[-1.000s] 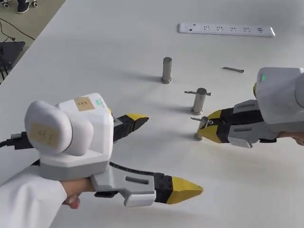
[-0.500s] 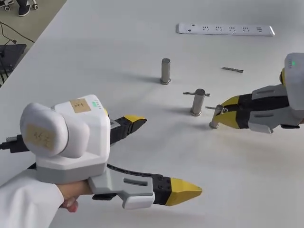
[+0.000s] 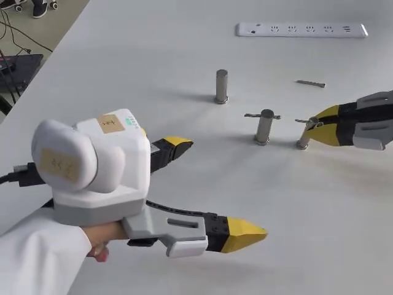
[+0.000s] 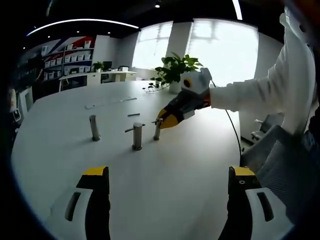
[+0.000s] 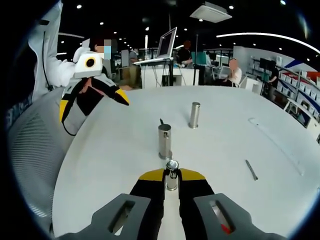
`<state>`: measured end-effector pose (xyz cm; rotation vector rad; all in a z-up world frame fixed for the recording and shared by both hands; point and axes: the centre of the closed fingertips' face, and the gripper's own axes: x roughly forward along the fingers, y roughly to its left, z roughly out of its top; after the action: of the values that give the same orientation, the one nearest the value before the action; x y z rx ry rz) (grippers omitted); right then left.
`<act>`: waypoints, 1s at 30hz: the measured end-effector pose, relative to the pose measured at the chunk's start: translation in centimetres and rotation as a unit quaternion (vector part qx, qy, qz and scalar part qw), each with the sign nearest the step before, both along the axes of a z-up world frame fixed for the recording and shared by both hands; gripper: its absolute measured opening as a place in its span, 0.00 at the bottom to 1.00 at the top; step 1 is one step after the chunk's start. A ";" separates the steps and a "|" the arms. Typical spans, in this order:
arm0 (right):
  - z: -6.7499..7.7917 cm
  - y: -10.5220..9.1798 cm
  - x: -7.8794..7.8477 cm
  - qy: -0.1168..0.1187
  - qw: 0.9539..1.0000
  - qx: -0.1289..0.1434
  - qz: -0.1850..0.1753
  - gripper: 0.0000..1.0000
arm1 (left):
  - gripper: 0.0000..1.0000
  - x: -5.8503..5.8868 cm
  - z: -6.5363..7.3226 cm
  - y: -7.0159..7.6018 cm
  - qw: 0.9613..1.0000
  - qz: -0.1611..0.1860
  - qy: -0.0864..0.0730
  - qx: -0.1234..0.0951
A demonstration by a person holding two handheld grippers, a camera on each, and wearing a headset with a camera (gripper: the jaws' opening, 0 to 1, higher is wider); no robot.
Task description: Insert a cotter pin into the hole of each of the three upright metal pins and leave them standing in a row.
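Clamping the metal pin (image 3: 303,140) just beside the middle pin (image 3: 264,129), the right gripper (image 3: 314,123) squeezes it; the left gripper (image 3: 228,187), well apart from it, gapes wide.

A broad white tabletop (image 3: 184,55) runs through the room, with a long white power strip (image 3: 301,29) lying flat near its far edge. Off the table's corner, the dull grey-beige floor (image 3: 58,24) carries a tangle of black cables (image 3: 12,34). In the left gripper view, tall bright windows (image 4: 220,45) pour daylight in behind a leafy green potted plant (image 4: 175,72), while wall shelves stacked with boxes (image 4: 65,52) stand in shadow. The dark ceiling (image 5: 125,20) is dotted with small spotlights, near a curved white light strip (image 5: 270,36). A tilted flat monitor (image 5: 166,44) stands on a white counter (image 5: 165,72).
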<state>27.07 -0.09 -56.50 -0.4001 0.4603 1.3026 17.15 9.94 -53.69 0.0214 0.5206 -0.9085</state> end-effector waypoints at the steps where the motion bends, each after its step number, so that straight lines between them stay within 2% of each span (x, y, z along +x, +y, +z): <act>1: 0.0 0.0 0.0 0.001 1.000 0.002 0.000 0.04 | 0.99 0.0 0.0 0.0 1.000 0.000 -0.001 0.001; 5: 0.2 0.1 0.0 0.005 1.000 0.006 -0.004 0.04 | 0.97 0.0 -0.2 0.1 1.000 0.000 0.004 0.009; 7: 0.3 0.2 -0.2 0.010 1.000 0.009 -0.002 0.04 | 0.97 0.2 -0.5 0.4 1.000 0.004 -0.002 0.022; 9: 0.4 0.2 -0.4 0.033 0.999 0.017 -0.012 0.04 | 0.97 0.3 -0.3 0.4 1.000 0.009 0.002 0.013; 10: 0.4 0.3 -0.4 0.037 0.999 0.019 -0.014 0.05 | 0.98 0.3 -0.2 0.3 1.000 0.010 0.004 0.008; 12: 0.3 0.2 -0.3 0.029 0.999 0.014 -0.006 0.05 | 0.98 0.3 -0.2 0.3 1.000 0.010 0.004 0.009; 15: -0.4 -0.1 -0.4 0.036 0.999 0.001 0.000 0.05 | 0.98 0.2 -0.2 0.4 1.000 0.009 0.004 0.014; 17: -0.8 -0.2 -0.6 0.041 0.999 -0.006 -0.002 0.05 | 0.98 0.3 -0.1 0.6 1.000 0.018 0.011 0.001; 20: -1.1 -0.4 -0.7 0.045 0.999 -0.012 -0.006 0.06 | 0.98 0.4 0.2 0.9 1.000 0.027 0.012 -0.009; 22: -1.0 -0.4 -0.8 0.045 0.999 -0.008 -0.011 0.11 | 0.98 0.4 0.3 1.0 0.999 0.031 0.012 -0.012; 26: -0.9 -0.9 -0.2 0.044 0.999 -0.006 -0.018 0.10 | 0.98 0.3 0.2 1.2 0.999 0.034 0.015 -0.009; 30: 0.0 -1.2 -0.2 0.043 0.999 0.005 -0.031 0.17 | 0.99 0.2 0.2 1.2 0.999 0.036 0.016 -0.012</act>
<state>26.92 -1.33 -56.49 -0.3191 0.5340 1.2641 17.37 11.15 -53.46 -0.0340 0.5358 -0.8461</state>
